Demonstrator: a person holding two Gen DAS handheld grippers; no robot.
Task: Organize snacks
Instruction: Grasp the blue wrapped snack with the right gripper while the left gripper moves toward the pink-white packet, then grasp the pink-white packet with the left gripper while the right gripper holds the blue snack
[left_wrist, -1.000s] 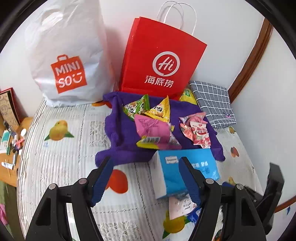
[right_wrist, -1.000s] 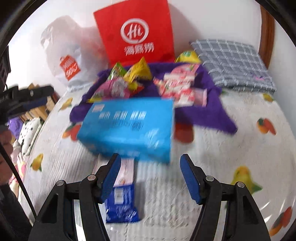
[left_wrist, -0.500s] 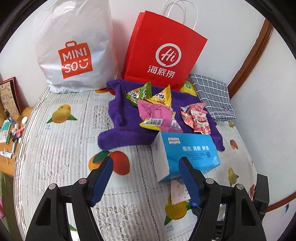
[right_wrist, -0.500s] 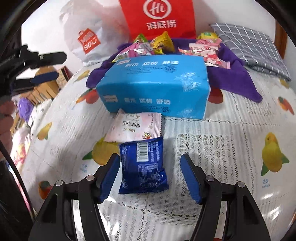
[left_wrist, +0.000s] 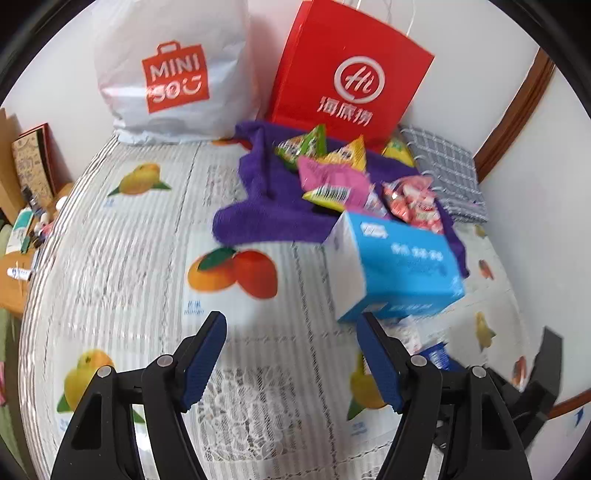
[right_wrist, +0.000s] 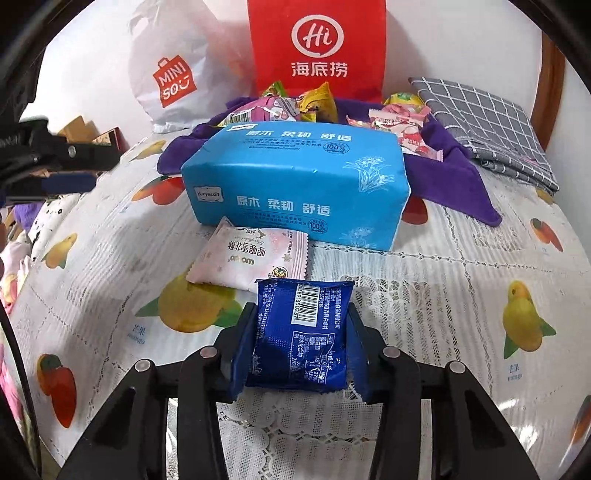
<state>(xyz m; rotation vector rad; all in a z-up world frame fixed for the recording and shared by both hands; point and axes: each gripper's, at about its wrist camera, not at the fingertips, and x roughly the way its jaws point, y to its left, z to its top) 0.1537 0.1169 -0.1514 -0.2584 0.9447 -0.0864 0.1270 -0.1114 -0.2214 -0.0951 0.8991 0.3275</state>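
In the right wrist view a dark blue snack packet (right_wrist: 301, 332) lies on the fruit-print tablecloth (right_wrist: 461, 295). My right gripper (right_wrist: 301, 314) is closing on it, both pads against its crumpled sides. A pink-white snack packet (right_wrist: 251, 258) lies just beyond it, against a blue tissue pack (right_wrist: 295, 184). Behind that, several snack packets (right_wrist: 295, 107) are piled on a purple cloth (right_wrist: 461, 177). My left gripper (left_wrist: 291, 325) hangs open over bare tablecloth, left of the tissue pack (left_wrist: 399, 266), with nothing between its fingers.
A red paper bag (left_wrist: 351, 74) and a white plastic shopping bag (left_wrist: 173, 74) stand against the back wall. A folded grey checked cloth (left_wrist: 447, 173) lies at the back right. A low wooden surface with small items (left_wrist: 26, 221) sits off the left edge.
My right gripper came down around the dark blue packet and its fingers closed in onto it. The left gripper sank and shifted left, away from the tissue pack, still open.
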